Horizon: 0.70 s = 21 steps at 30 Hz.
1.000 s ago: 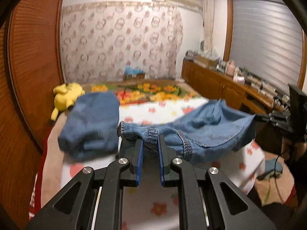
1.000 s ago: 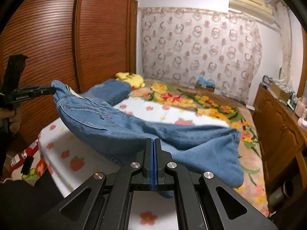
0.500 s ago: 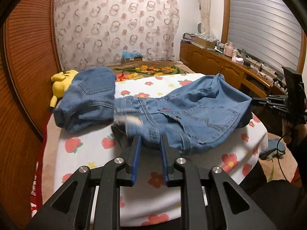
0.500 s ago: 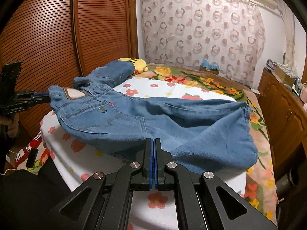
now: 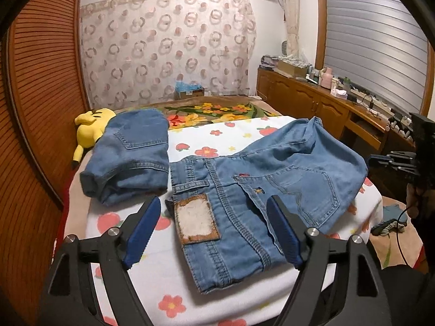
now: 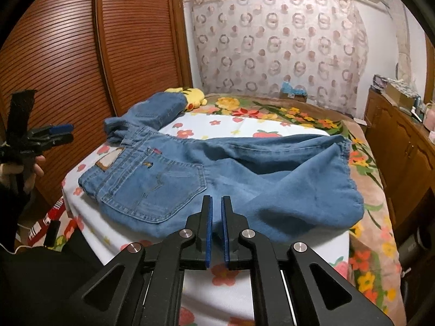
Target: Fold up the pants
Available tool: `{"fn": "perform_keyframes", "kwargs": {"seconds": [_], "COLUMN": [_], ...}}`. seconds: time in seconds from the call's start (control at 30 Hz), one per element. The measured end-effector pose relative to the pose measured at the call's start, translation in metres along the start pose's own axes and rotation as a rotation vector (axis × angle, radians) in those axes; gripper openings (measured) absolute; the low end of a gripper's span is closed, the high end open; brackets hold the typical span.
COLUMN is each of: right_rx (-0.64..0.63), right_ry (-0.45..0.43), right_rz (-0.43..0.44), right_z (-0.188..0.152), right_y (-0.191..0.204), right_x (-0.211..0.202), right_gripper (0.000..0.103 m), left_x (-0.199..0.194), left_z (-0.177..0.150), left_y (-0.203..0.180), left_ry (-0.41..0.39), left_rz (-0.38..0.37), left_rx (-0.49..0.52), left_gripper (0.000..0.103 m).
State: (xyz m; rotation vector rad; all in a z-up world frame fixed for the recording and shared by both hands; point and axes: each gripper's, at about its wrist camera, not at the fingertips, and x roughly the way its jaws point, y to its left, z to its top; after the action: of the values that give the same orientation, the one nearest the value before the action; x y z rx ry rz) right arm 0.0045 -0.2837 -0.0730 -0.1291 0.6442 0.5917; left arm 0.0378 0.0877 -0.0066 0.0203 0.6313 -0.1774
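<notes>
Soft, limp light-blue denim jeans (image 5: 244, 190) lie spread on a floral-sheeted bed (image 5: 168, 279). Left gripper (image 5: 214, 231) opening wide, nothing pinched; right gripper (image 6: 216, 225) parting, empty. Thick waistband offers the firmest hold.

Matt blue denim pants (image 5: 272, 174) lie on soft flowered cloth bedspread (image 5: 168, 279) beside glossy slatted wood doors (image 6: 81, 54).

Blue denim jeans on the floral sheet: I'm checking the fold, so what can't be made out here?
- blue denim jeans: leg ends hidden behind the raised fold, left wrist view.
- pale leather waistband patch: print too washed out.
- right gripper: opening; its pads hide any cloth contact.
- darker folded jeans: their underside is unseen.
</notes>
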Motion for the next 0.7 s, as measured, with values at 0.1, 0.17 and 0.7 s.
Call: {"fn": "perform_keyframes", "kwargs": {"seconds": [0.1,0.17,0.7], "right_rx": [0.005,0.012,0.044], "right_ry": [-0.009,-0.01,0.107], "right_rz": [-0.026,-0.041,-0.1], "right_z": [-0.002,-0.001,0.003], "right_y": [-0.003,-0.005,-0.034], "right_x": [0.002,0.008,0.099], "right_gripper": [0.024,0.032,0.044], "left_x": [0.013,0.025,0.136], "left_z": [0.002,0.002,0.022], "left_y": [-0.001,0.001,0.056], "left_ry": [0.0,0.01,0.117], "left_rz": [-0.009,-0.022,-0.011], "left_rx": [0.006,-0.004,-0.052], "left_gripper": [0.081,0.081,0.073]}}
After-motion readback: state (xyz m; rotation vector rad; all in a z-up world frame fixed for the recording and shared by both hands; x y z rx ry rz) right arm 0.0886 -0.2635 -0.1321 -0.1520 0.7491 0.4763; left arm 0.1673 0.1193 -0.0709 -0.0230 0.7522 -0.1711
